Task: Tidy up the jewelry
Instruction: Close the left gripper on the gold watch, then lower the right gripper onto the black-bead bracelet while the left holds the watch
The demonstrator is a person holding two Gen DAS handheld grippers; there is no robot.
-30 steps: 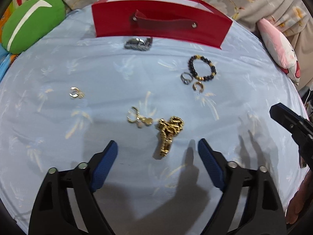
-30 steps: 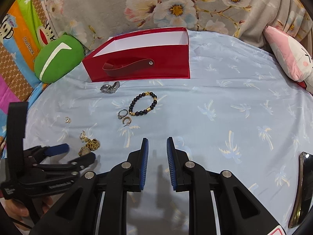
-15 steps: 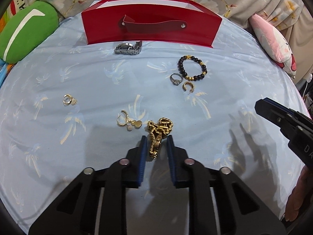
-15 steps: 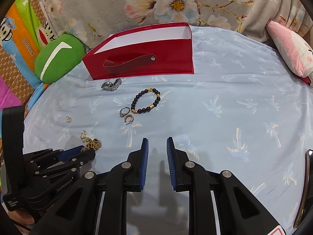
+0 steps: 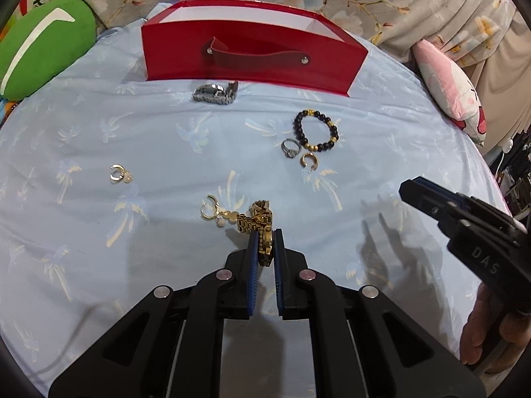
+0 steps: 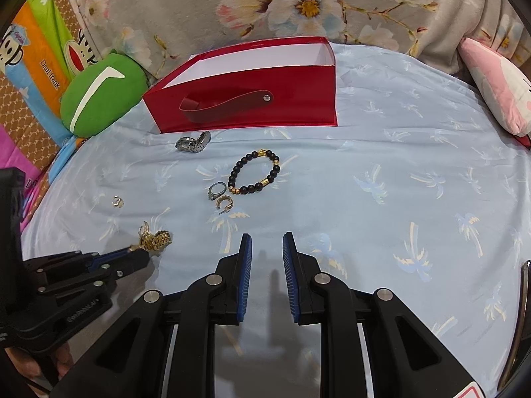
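My left gripper (image 5: 264,239) is shut on a gold link bracelet (image 5: 260,224) near the front of the blue bedsheet; it also shows in the right wrist view (image 6: 155,240). A gold hoop earring (image 5: 212,210) lies just left of it. Another gold earring (image 5: 118,174) lies further left. A black bead bracelet (image 5: 316,130), a silver ring (image 5: 290,148) and a gold ear cuff (image 5: 308,160) lie right of centre. A silver watch (image 5: 215,93) lies before the red box (image 5: 252,56). My right gripper (image 6: 267,242) is nearly shut and empty.
A green cushion (image 5: 43,46) sits at the back left and a pink plush pillow (image 5: 451,86) at the back right. Floral fabric (image 6: 298,3) runs behind the box. The red box is open-topped with a strap handle (image 6: 229,104).
My left gripper closed on the gold link bracelet and has lifted its near end slightly. The right gripper stayed nearly shut and barely moved.
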